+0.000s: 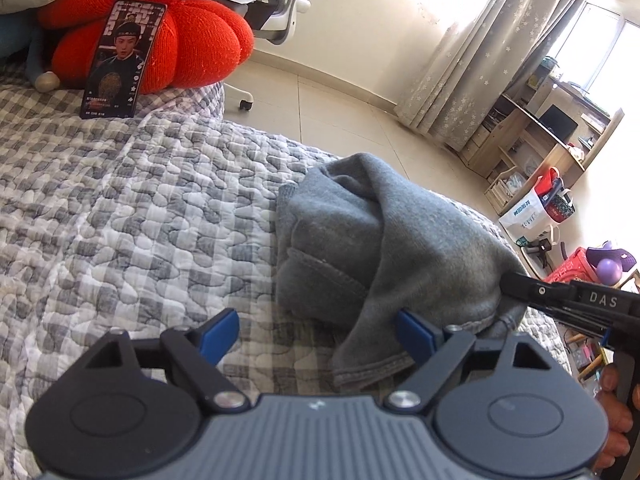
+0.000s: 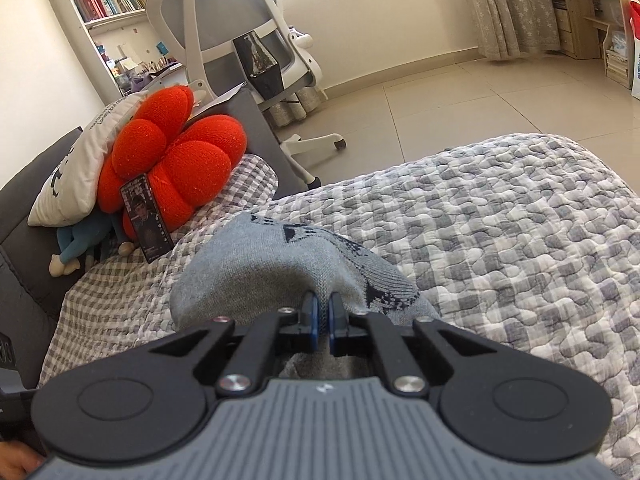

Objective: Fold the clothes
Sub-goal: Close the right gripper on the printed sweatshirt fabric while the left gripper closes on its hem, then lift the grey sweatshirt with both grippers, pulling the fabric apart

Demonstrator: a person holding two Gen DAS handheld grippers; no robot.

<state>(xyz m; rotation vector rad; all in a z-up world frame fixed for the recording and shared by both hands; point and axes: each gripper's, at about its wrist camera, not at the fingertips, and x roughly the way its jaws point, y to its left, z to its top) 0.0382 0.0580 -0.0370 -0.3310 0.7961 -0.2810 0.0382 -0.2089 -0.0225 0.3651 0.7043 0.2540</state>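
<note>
My right gripper is pinched tight on a fold of the grey garment, which bunches up just ahead of its fingertips. My left gripper stands wide, nothing held; the garment's hem lies against its right-hand pad. Beneath both spreads the checked quilt; beyond, a red cushion.

The left gripper has a ribbed grey body, black linkage arms, silver screws and blue pads; the right gripper is marked "DAS".
</note>
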